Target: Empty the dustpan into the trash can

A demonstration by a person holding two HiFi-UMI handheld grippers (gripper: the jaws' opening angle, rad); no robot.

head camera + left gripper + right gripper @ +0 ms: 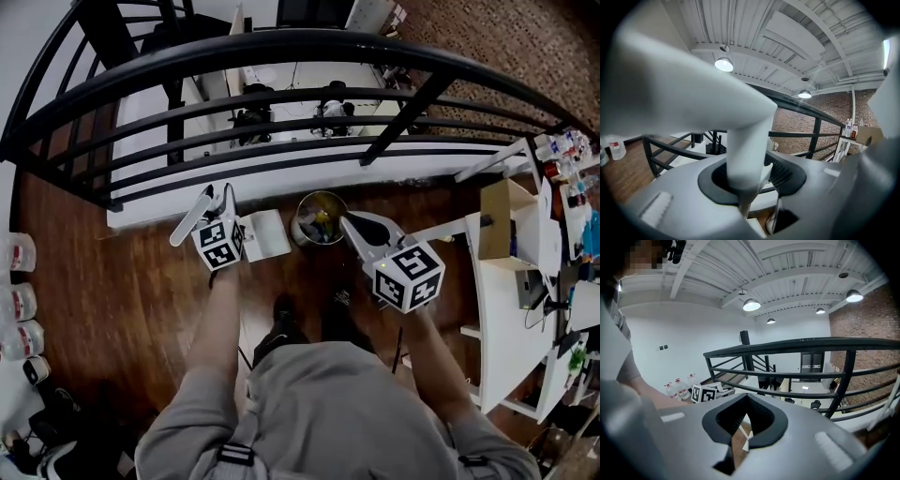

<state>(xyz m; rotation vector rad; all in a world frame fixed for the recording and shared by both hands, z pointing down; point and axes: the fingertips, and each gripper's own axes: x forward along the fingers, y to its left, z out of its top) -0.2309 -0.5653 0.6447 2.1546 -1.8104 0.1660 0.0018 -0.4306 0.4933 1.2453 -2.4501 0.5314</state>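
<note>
- Left gripper [222, 204] is clamped on the white handle [745, 154] of the dustpan [267, 234]. The handle runs straight through the padded hollow between the jaws, which probably stops it twisting when the pan is tipped.
- The dustpan's pan sits just left of the trash can [301, 220], close to the rim but not over the mouth. From above it looks roughly flat, which would hold the sweepings in until it is over the can.
- The trash can stands on the wood floor in front of the person's feet, between the two grippers. It already has some rubbish in it, though what kind is too small to tell.
- Right gripper [354, 225] hangs just right of the trash can with its jaws closed together and nothing between them; only floor shows through the gap. It seems parked clear of the mouth so the dumping side has room.
- Beyond the trash can runs a black railing [281, 47], so the can is tucked near the edge of the landing.
- The emptying does not look started: next the pan needs to move right over the can's mouth and tilt down.
</note>
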